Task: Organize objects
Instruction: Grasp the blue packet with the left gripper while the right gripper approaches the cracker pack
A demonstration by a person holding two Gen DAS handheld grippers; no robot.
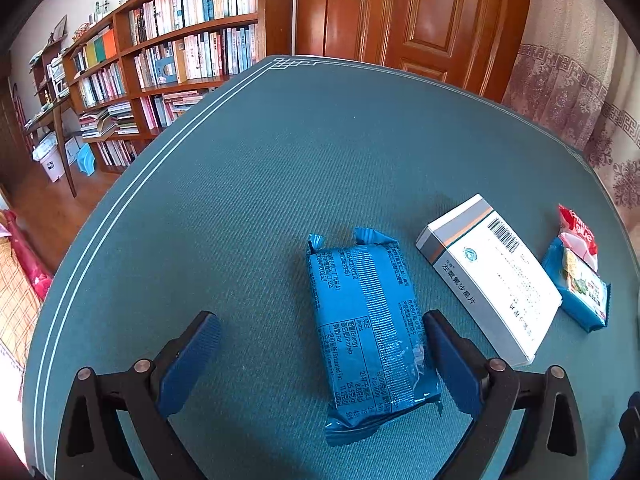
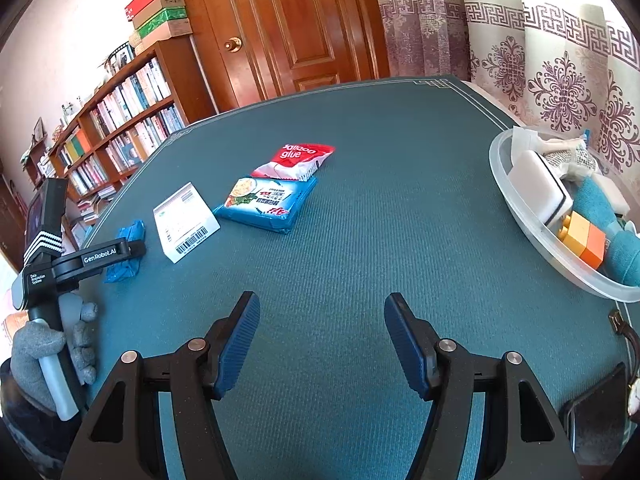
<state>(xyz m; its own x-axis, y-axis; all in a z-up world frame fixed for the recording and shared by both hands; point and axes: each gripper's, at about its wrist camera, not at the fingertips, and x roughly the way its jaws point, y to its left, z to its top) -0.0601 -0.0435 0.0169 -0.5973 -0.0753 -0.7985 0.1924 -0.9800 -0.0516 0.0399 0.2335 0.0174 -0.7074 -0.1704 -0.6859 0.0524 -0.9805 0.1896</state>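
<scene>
A blue snack packet (image 1: 368,328) lies flat on the teal table (image 1: 260,184), between the fingers of my left gripper (image 1: 320,360). That gripper is open: its right finger (image 1: 452,364) is close beside the packet's edge and the left finger stands well apart. To the packet's right lie a white medicine box (image 1: 488,276), a blue noodle packet (image 1: 584,284) and a red glue packet (image 1: 578,232). In the right wrist view my right gripper (image 2: 320,340) hovers open over bare table with nothing between its fingers. The white box (image 2: 186,222), noodle packet (image 2: 268,204) and red packet (image 2: 296,160) lie ahead of it to the left.
A clear plastic tub (image 2: 516,208) at the right table edge holds a white box, orange and yellow blocks and teal cloth. A dark phone (image 2: 596,412) lies at the near right corner. A gloved hand (image 2: 36,356) holds the left tool. Bookshelves and a wooden door stand behind.
</scene>
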